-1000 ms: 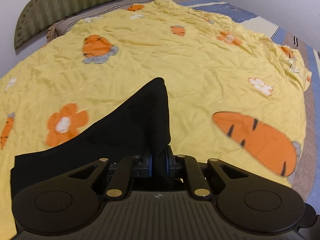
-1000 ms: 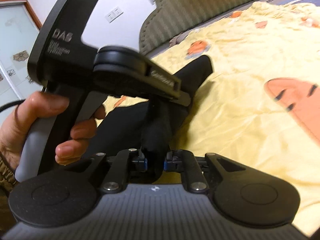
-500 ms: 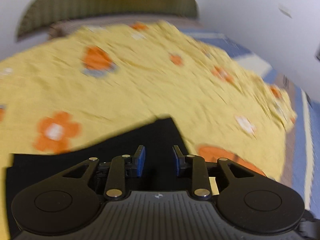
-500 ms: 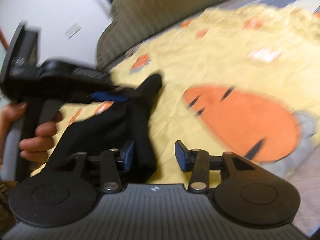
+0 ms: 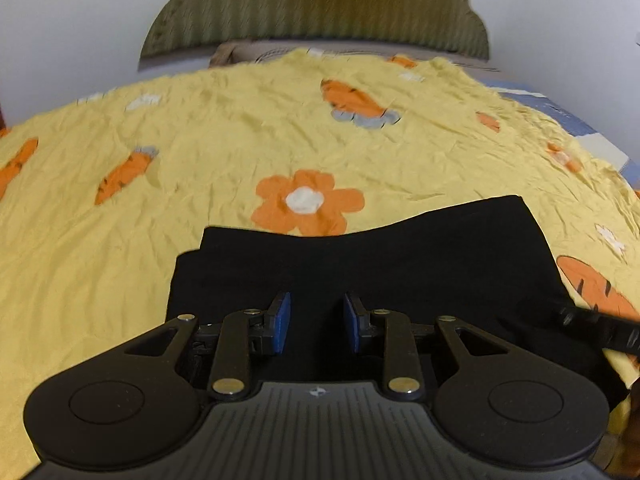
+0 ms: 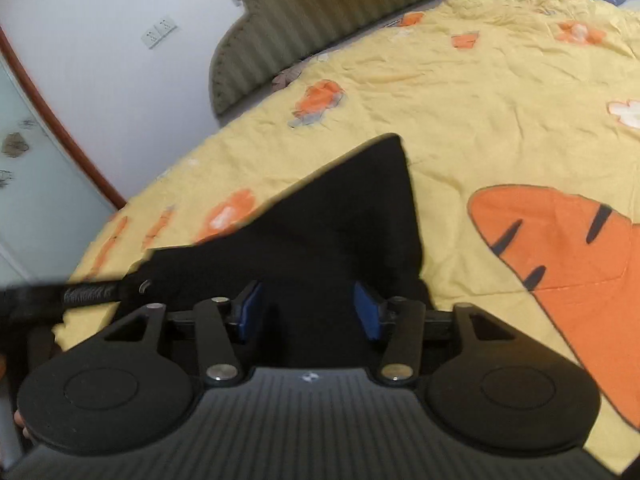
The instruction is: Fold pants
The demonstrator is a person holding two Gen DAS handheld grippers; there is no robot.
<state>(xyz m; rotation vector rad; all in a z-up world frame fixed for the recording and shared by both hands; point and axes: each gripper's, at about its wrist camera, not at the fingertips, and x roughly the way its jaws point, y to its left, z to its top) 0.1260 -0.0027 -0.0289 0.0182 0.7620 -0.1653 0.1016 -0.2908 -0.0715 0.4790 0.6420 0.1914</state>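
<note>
The black pants [image 5: 400, 252] lie flat as a folded slab on the yellow blanket [image 5: 240, 128], just beyond the fingers of both grippers. My left gripper [image 5: 316, 308] hovers over the near edge of the pants, open, its blue pads [image 5: 280, 320] apart with only cloth below them. In the right wrist view the pants [image 6: 340, 220] taper to a corner further up the bed. My right gripper [image 6: 306, 300] stands open above their near end, gripping nothing. A part of the left gripper [image 6: 80, 292] pokes in from the left there.
The blanket [image 6: 480, 92] carries orange carrot and flower prints and covers most of the bed. A green padded headboard [image 5: 316, 8] stands against the white wall. A wall socket [image 6: 160, 34] and a brown-framed glass door [image 6: 36, 168] are on the left.
Both grippers were shut on a raised fold of the pants, then opened and let go. The pants now lie flat. The left gripper swung sideways to face the headboard.
</note>
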